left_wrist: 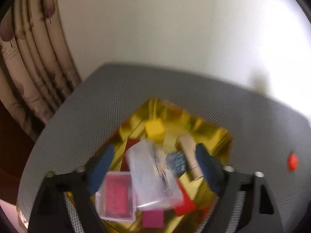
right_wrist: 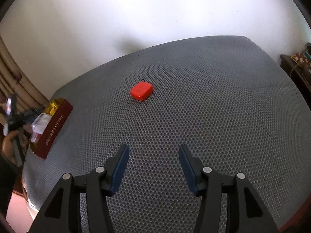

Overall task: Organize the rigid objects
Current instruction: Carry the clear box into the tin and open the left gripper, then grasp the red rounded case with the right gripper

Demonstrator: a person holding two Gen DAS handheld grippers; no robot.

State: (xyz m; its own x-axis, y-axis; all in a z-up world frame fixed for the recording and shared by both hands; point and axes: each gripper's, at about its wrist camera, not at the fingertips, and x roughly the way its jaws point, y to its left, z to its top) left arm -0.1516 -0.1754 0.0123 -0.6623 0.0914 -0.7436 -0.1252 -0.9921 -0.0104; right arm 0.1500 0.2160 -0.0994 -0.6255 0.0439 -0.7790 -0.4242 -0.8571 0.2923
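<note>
My left hand-held gripper (left_wrist: 153, 167) hangs open above the gold-lined toffee box (left_wrist: 217, 137); my right hand-held gripper (right_wrist: 153, 167), open and empty, faces the red rounded plastic case (right_wrist: 141, 91) beyond the box.

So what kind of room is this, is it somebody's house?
Probably a room in a home. There is a patterned curtain beside a plain wall, a grey mesh surface, maybe a seat or table, and a toffee box holding small household things.
</note>
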